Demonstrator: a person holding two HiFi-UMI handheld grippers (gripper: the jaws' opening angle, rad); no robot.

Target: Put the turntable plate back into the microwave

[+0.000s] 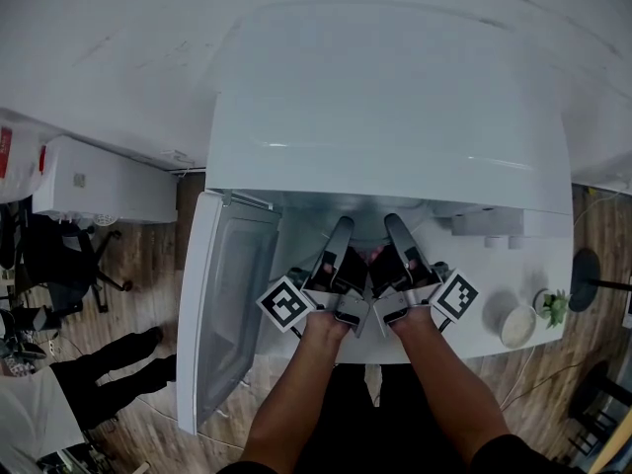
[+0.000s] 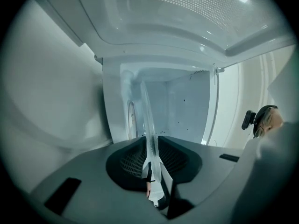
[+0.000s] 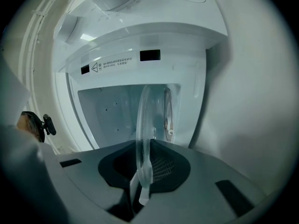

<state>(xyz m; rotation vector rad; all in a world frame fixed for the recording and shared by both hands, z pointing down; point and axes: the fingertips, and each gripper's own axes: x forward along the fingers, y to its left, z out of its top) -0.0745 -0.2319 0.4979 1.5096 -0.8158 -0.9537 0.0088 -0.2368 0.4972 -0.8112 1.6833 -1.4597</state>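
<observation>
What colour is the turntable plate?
The turntable plate is clear, see-through glass; it shows best in the right gripper view.

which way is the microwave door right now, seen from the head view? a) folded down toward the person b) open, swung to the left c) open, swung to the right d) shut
b: the door stands open, hinged at the left front corner of the microwave and reaching toward the person.
</observation>
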